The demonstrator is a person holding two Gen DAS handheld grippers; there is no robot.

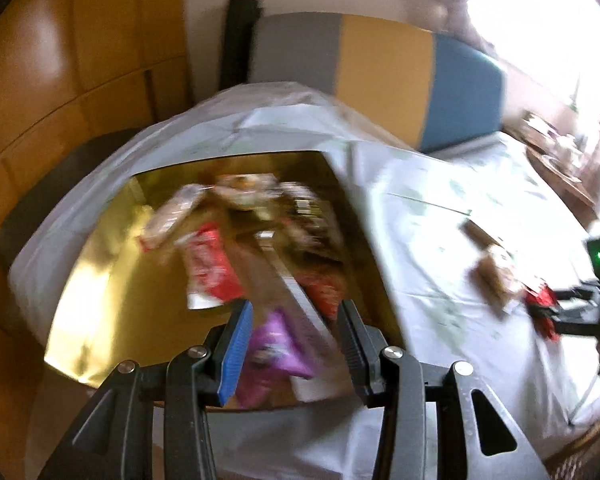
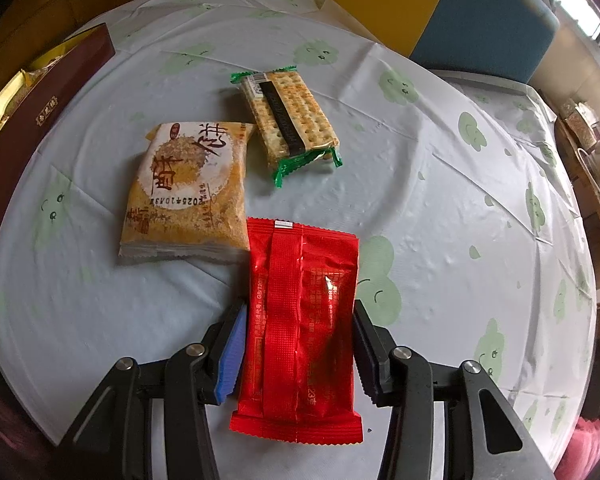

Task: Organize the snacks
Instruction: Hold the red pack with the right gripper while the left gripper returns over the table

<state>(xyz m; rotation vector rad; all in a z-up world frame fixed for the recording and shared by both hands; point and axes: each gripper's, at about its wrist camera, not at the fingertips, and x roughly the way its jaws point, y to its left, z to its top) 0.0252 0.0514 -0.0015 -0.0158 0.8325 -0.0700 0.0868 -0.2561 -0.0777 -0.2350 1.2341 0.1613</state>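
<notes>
i am bracketing the red snack packet [image 2: 298,328] on the tablecloth [image 2: 440,208] with my right gripper [image 2: 298,346], jaws half open, pads not visibly pressing. my left gripper [image 1: 296,350] is carrying a purple packet [image 1: 274,354] over the gold-lined box [image 1: 100,280]. next: closing, lifting.

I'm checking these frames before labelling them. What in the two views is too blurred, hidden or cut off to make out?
- Left wrist view: motion blur smears the snacks in the gold box; no print is readable, and the purple packet between the left gripper fingers may or may not be gripped.
- Right wrist view: the dark red box is cut off by the left edge.
- Right wrist view: the red packet shows only its back seam.
</notes>
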